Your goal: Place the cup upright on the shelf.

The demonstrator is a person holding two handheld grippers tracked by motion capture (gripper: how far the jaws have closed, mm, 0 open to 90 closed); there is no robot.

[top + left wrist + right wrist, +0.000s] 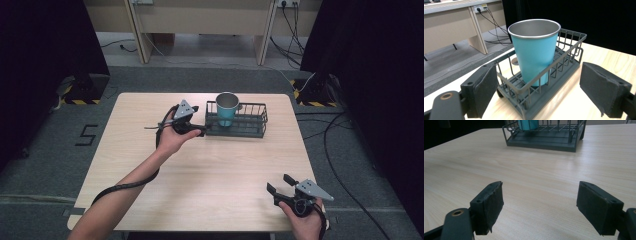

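A cup point(535, 50) stands between the left gripper's point(537, 96) matt, fuzzy black pads point(485, 92), with a matt blue outside and brushed metal inside. The basket point(567, 53) beyond them looks like dark coated wire. The table point(536, 177) is pale wood-grain, faintly glossy.

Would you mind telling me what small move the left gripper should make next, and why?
Probably ease the left gripper forward and up toward the blue cup: its jaws stand open at the end of the wire basket, and the cup stands upright inside, ungripped.
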